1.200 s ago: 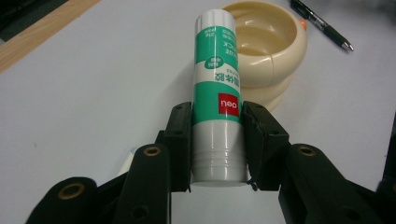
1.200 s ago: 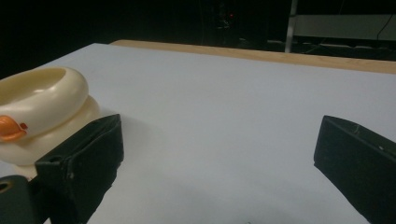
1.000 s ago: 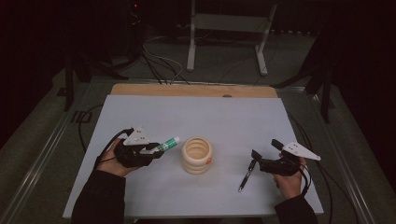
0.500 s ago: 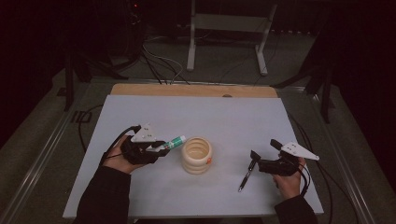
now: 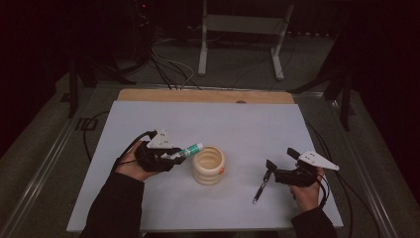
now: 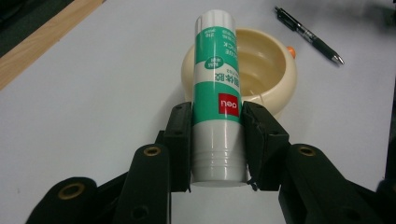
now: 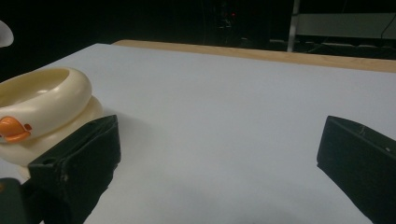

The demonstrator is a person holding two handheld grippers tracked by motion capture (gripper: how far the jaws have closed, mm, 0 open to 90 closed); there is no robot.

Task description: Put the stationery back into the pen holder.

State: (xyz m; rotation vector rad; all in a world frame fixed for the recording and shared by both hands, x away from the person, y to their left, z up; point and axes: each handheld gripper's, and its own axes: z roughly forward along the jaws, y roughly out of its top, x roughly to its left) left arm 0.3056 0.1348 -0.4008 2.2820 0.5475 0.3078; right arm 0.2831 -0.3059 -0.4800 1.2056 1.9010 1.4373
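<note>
Left gripper view: the glue stick (image 6: 217,93), a white tube with a green label, is clamped between the two black pads of the left tongs (image 6: 215,140). The pads press on the tube's lower half, and its far end points out over the rim of the cream holder (image 6: 271,74). In the high view the glue stick (image 5: 189,148) lies almost level in the left tongs (image 5: 173,154), with its tip just beside the cream holder (image 5: 208,166) at that holder's left side.

The cream holder is a round, ribbed pot with a small orange tab on its side. It stands on the white tabletop (image 5: 237,124) between the two hands.

A black pen (image 5: 261,187) lies on the tabletop to the right of the holder, just in front of the right tongs (image 5: 275,172). In the right gripper view the right tongs (image 7: 217,158) stand wide apart with nothing between the pads. The cream holder (image 7: 42,102) shows at the left there.
</note>
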